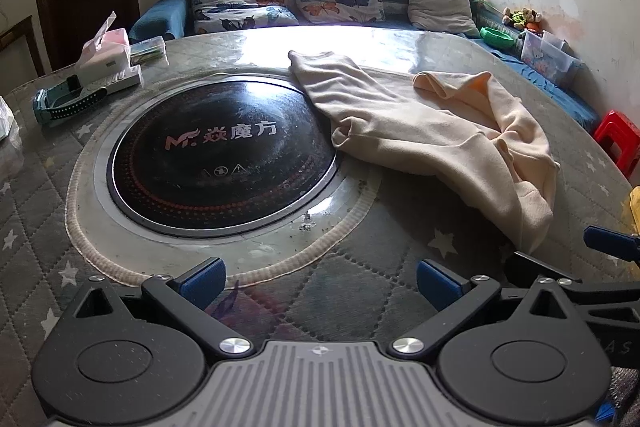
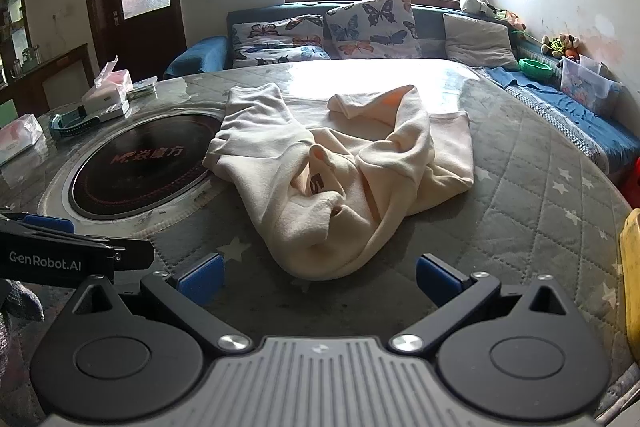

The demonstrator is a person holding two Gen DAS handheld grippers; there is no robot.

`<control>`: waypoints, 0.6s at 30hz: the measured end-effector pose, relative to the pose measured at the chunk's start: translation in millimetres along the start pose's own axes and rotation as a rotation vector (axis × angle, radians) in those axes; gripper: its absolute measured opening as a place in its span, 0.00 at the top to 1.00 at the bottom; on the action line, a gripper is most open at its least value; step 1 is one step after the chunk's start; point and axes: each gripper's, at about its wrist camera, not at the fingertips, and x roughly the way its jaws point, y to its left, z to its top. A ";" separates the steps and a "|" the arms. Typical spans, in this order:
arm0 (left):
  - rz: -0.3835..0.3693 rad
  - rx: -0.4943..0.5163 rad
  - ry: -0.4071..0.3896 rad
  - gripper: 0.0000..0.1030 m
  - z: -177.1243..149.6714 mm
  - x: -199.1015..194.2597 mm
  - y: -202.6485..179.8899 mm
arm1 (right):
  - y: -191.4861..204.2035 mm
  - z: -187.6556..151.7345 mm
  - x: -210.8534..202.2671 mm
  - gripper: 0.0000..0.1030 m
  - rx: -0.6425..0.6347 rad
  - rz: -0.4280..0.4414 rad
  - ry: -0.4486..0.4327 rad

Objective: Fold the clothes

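Right now I hold both the left gripper (image 1: 320, 281) and right gripper (image 2: 318, 277) spread wide, empty. Just ahead of the right one lies the crumpled cream fleece garment (image 2: 340, 183), soft on the quilted star-print table cover (image 2: 520, 187), one sleeve draped over the glossy round black cooktop (image 1: 220, 155).

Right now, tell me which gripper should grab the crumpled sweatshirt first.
Right. The right gripper is open with the cream sweatshirt directly ahead; the left gripper faces the black cooktop, garment off to its side.
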 end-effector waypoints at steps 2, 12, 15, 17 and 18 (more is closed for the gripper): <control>0.001 0.002 0.004 0.00 0.1 1.3 -0.7 | 0.2 0.0 0.9 0.00 0.000 0.000 0.002; 0.003 0.012 0.018 0.00 1.1 5.2 -3.8 | -2.0 0.7 3.8 0.00 0.007 -0.003 0.009; 0.005 0.015 0.020 0.00 2.7 6.0 -4.7 | -1.8 1.2 4.9 0.00 0.011 -0.004 0.010; 0.007 0.017 0.021 0.00 3.8 6.4 -5.4 | -2.6 1.6 5.4 0.00 0.013 -0.004 0.011; 0.007 0.018 0.021 0.00 4.2 6.6 -5.7 | -4.4 1.9 5.1 0.00 0.015 -0.003 0.011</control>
